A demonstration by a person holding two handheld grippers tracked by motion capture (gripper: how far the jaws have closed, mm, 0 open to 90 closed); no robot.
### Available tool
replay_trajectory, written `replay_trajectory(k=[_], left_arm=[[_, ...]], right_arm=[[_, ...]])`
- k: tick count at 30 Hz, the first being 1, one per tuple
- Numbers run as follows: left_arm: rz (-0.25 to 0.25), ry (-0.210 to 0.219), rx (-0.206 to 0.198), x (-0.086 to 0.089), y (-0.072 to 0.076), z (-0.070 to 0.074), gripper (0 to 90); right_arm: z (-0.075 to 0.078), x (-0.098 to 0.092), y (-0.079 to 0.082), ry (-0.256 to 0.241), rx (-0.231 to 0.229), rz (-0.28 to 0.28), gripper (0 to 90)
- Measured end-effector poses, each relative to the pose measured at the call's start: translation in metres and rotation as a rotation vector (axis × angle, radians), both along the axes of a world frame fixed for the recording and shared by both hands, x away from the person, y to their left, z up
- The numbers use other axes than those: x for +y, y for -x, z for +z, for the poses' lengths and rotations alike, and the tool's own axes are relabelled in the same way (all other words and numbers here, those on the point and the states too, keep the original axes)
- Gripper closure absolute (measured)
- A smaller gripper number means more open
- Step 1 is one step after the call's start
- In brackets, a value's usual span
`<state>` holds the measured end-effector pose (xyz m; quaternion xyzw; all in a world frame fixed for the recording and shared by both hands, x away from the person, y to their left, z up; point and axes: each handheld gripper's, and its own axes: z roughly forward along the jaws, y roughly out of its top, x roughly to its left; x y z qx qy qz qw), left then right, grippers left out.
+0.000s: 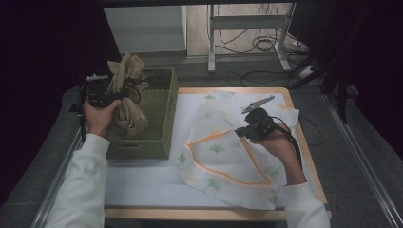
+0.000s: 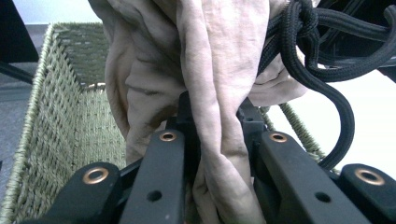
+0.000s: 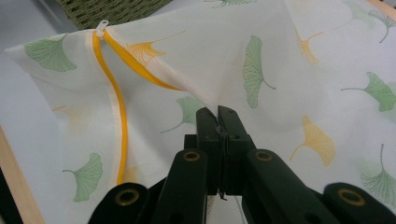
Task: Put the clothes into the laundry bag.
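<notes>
My left gripper (image 1: 105, 97) is clamped on a beige cloth garment (image 1: 127, 102), bunched and wrinkled, held over the green woven basket (image 1: 164, 121) at about 9 o'clock on the table (image 1: 304, 142). High view: the garment hangs partly inside the basket, top folds poking up above my gripper. Left gripper view gives what the high view can't: jaws closed on a thick vertical fold of the soft, creased fabric, a black braided cord (image 2: 327, 93) looped at 2 o'clock, and the basket's coarse woven inner wall (image 2: 60, 102) at 9 o'clock.

My right gripper (image 1: 247, 129) pinches the mesh laundry bag (image 1: 223, 161) near table centre. High view: the bag is spread flat and roughly triangular on the white table cover, white with green and orange ginkgo leaf prints, an orange zipper band looping round its opening. Right gripper view: jaws fully closed on a raised ridge of the thin, fine-mesh fabric, pulled up into a tent; the orange zipper tape (image 3: 116, 107) runs from 10 toward 7 o'clock, with a small white zipper pull (image 3: 101, 25) at its top. Basket corner visible at 11 o'clock.
</notes>
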<state>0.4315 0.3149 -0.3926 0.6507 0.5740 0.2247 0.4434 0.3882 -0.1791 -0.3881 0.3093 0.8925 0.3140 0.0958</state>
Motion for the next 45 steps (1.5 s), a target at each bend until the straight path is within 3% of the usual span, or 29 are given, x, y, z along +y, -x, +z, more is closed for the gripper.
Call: replay_trajectory(k=[13,25,32,45], left_arm=[[-0.012,0.027,-0.066,0.003,0.014,0.012,77.1],[-0.053,0.046,-0.119,-0.002,0.025,0.021,77.1],[-0.064,0.053,-0.187,-0.005,0.038,0.035,77.1],[-0.099,0.078,-0.261,-0.01,0.056,0.052,77.1]], right_arm=[[-0.001,0.001,0.0,0.002,0.001,-0.002,87.6],[0.0,0.001,0.0,0.002,0.002,-0.002,87.6],[-0.001,0.0,0.0,0.003,0.002,-0.002,87.6],[-0.001,0.001,0.0,0.006,0.002,-0.002,87.6]])
